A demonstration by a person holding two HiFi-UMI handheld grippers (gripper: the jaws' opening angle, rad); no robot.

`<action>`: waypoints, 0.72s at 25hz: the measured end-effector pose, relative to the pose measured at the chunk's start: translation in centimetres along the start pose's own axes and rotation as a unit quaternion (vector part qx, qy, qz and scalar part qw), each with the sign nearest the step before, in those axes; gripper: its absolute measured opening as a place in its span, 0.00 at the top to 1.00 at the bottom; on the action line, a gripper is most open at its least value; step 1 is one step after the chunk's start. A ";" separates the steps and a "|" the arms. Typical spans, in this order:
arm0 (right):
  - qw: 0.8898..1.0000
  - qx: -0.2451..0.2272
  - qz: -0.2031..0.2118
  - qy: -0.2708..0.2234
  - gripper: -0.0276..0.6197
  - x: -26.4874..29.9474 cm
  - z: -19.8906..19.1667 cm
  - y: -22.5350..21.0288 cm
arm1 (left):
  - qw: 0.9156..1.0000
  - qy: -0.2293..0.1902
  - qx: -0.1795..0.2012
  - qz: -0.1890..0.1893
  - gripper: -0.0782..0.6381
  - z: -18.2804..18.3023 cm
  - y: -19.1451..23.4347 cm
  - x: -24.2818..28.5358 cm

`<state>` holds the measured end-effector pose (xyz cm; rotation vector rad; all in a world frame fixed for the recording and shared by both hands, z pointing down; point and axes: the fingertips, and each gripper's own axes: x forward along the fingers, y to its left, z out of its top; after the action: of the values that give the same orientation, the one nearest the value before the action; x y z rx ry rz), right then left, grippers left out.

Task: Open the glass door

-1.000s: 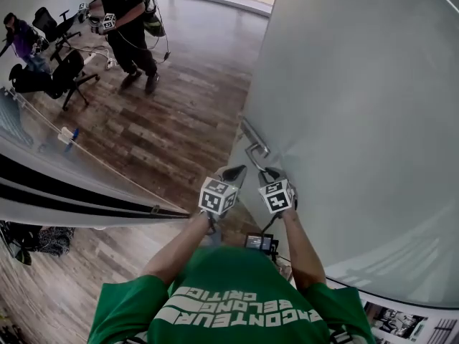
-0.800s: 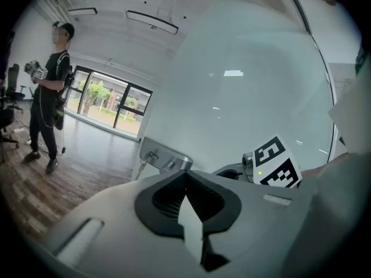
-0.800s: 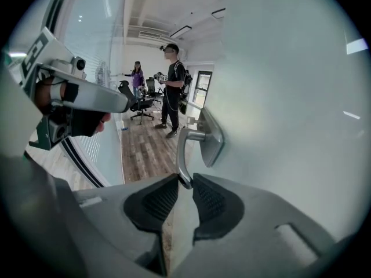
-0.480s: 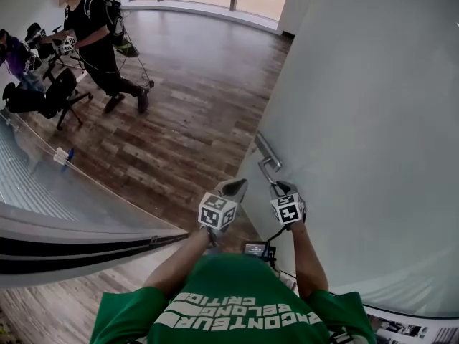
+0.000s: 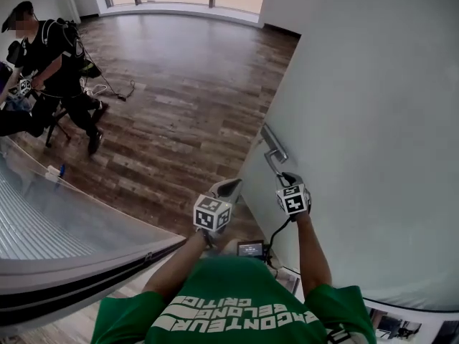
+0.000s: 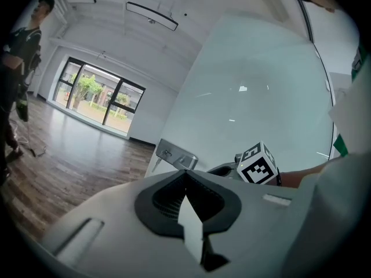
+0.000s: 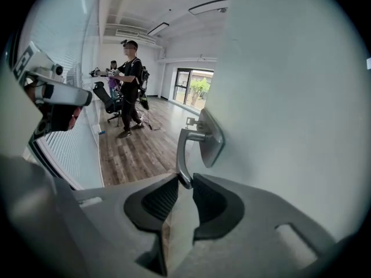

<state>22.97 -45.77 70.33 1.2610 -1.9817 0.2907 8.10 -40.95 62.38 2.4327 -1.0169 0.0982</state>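
White print on green shirt (image 5: 237, 308), near bottom edge of head view, was flipped and only partly legible: roughly "ENCONTEUR", "BELONG", "CRITIC" — spelling unsure. Cubes on left gripper (image 5: 227, 188) and right gripper (image 5: 286, 178) bore black-and-white square codes only — no letters. Small screen (image 5: 250, 249): unreadable.

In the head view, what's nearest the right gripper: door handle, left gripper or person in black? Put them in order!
1. Door handle, in the right gripper's jaws.
2. Left gripper, beside it, left.
3. Person in black, far left across the floor.
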 end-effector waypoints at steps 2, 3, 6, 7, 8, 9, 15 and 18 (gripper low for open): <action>1.000 0.004 -0.012 0.001 0.85 0.7 -0.3 0.0 | 1.000 0.001 0.001 -0.006 0.87 -0.7 0.6 -0.4; 1.000 0.006 -0.018 0.001 0.85 1.1 -0.5 0.0 | 1.000 0.002 0.003 -0.009 0.87 -1.2 0.9 -0.6; 0.999 0.016 -0.034 0.002 0.85 1.7 -0.9 -1.3 | 1.000 0.009 0.007 -0.016 0.87 -1.9 1.0 -0.1; 0.999 0.019 -0.038 0.004 0.85 1.4 -0.7 -2.3 | 1.000 0.012 0.008 -0.017 0.87 -1.4 0.5 0.3; 0.999 0.022 -0.041 0.006 0.85 1.0 -0.5 -3.6 | 1.000 0.015 0.008 -0.016 0.87 -0.7 -0.2 0.8; 0.999 0.025 -0.044 0.009 0.85 0.5 -0.3 -4.9 | 1.000 0.018 0.008 -0.016 0.87 0.0 -0.9 1.4; 0.997 0.049 -0.064 0.016 0.85 0.5 0.0 -8.5 | 1.000 0.022 0.008 -0.014 0.87 1.3 -1.9 3.9; 0.995 0.056 -0.075 0.017 0.85 0.8 -0.4 -10.4 | 0.999 0.025 0.011 -0.020 0.87 1.4 -2.7 5.4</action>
<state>31.79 -51.17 69.12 1.4590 -1.8521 0.3509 13.66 -43.51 61.36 2.4564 -0.9494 0.1575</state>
